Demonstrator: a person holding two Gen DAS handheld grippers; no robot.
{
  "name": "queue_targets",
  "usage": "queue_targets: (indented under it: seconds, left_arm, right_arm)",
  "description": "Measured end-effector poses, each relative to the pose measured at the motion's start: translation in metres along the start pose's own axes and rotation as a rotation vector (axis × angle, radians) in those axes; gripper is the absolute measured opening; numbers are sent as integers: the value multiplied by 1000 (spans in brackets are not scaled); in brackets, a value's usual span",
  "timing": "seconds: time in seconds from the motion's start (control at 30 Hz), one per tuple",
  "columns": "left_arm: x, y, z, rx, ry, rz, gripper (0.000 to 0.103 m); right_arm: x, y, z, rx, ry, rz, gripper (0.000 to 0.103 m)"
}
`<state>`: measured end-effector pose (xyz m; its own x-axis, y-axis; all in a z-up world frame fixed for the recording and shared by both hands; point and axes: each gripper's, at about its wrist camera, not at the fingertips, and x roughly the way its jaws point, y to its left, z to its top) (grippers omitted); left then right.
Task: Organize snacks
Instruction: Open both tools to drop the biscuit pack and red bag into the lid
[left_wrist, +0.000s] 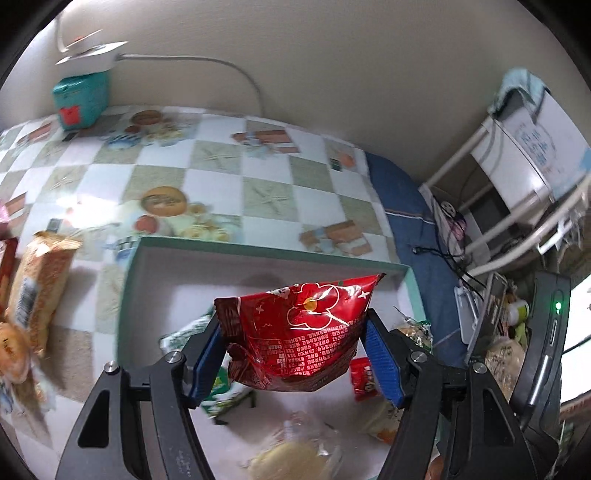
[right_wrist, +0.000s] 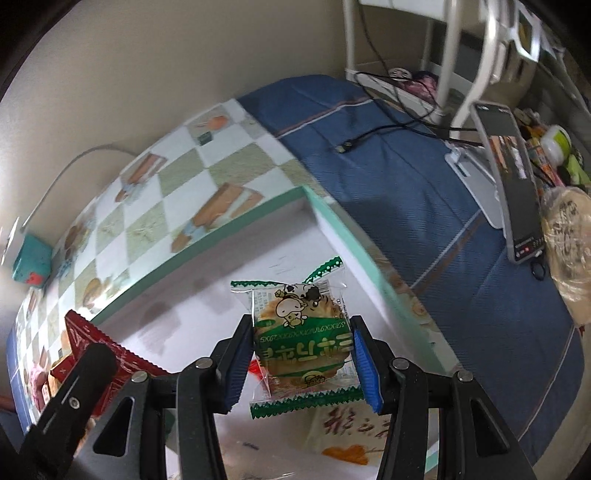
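My left gripper (left_wrist: 295, 347) is shut on a red snack packet (left_wrist: 299, 332) and holds it above a white box with a green rim (left_wrist: 266, 251). Inside that box lie a green-and-white packet (left_wrist: 218, 391), a small red packet (left_wrist: 364, 378) and a clear-wrapped pastry (left_wrist: 291, 458). My right gripper (right_wrist: 301, 356) is shut on a green-and-clear cookie packet with a cartoon cow (right_wrist: 303, 339), held over the same box (right_wrist: 354, 236). The red packet (right_wrist: 92, 347) and the left gripper's body show at the lower left of the right wrist view.
The box sits on a checkered tablecloth (left_wrist: 221, 166) over a blue cloth (right_wrist: 406, 177). An orange biscuit pack (left_wrist: 40, 280) and other snacks lie to the left. A teal tissue pack (left_wrist: 79, 98) stands at the far wall. A phone on a stand (right_wrist: 513, 177), wrapped snacks (right_wrist: 569, 251) and a white rack (left_wrist: 517, 166) are to the right.
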<state>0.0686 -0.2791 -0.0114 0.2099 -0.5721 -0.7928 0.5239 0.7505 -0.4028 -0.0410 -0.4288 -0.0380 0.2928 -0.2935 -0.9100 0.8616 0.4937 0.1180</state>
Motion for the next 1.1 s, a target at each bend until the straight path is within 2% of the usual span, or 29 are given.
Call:
queue_targets:
  seconds: [0.1, 0.47, 0.57, 0.67, 0.73, 0.8, 0.87, 0.93, 0.97, 1.1]
  left_arm:
    - [7, -6, -2, 15, -1, -9, 71]
    - [12, 2, -1, -51, 24, -28, 77]
    - [9, 5, 0, -66, 23, -33, 88]
    - [4, 7, 3, -72, 18, -32, 89]
    - [-2, 9, 6, -76, 5, -24, 90]
    - [-11, 14, 8, -82, -12, -7, 97]
    - [-19, 21, 11, -95, -28, 28, 98]
    - [-28, 29, 12, -106, -39, 75, 98]
    - [-31, 33, 13, -109, -45, 94, 98]
    - [-50, 54, 15, -121, -74, 195, 98]
  right_arm:
    - [0, -7, 3, 16, -1, -13, 54]
    - [7, -11, 1, 20, 9, 0, 55]
    - [7, -11, 2, 16, 10, -5, 63]
    - [4, -10, 3, 15, 2, -4, 69]
    - [0, -8, 4, 13, -2, 5, 78]
    - [-4, -6, 4, 13, -14, 11, 84]
    - [-9, -4, 4, 12, -25, 11, 89]
    - [-14, 0, 3, 6, -36, 11, 100]
    - [-17, 2, 3, 3, -42, 12, 103]
    - [-31, 10, -1, -8, -71, 16, 103]
